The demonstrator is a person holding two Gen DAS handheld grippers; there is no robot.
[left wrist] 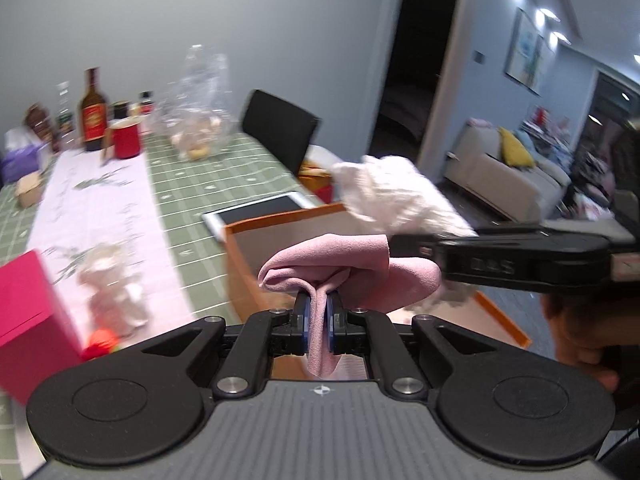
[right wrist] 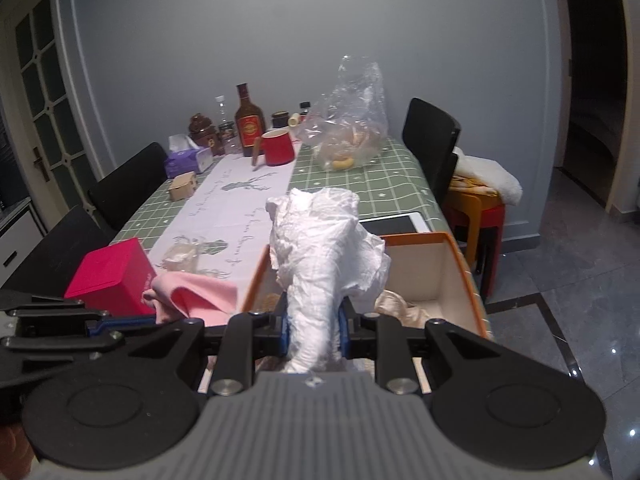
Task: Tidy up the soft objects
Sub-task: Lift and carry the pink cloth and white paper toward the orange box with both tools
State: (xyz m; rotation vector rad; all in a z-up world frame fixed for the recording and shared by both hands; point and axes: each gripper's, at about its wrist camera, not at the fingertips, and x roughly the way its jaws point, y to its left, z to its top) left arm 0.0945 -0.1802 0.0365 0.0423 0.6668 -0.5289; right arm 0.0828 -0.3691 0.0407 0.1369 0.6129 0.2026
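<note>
My left gripper (left wrist: 318, 300) is shut on a folded pink cloth (left wrist: 340, 266), held in the air just in front of an orange-rimmed box (left wrist: 280, 226). My right gripper (right wrist: 314, 318) is shut on a crumpled white cloth (right wrist: 324, 240) that stands up between its blue pads, above the same box (right wrist: 460, 256). In the left wrist view the white cloth (left wrist: 392, 192) and the right gripper's black body come in from the right over the box. In the right wrist view the pink cloth (right wrist: 196, 294) shows at the left, beside the box. A beige fabric (right wrist: 400, 304) lies inside the box.
A pink-red box (right wrist: 112, 278) stands at the near left of the green checked table (right wrist: 384, 184). A small pale bundle (left wrist: 112, 284) lies on the white runner. A tablet (right wrist: 394, 224) lies behind the orange box. A red mug (right wrist: 277, 146), bottles and a plastic bag (right wrist: 352, 120) stand at the far end. Black chairs flank the table.
</note>
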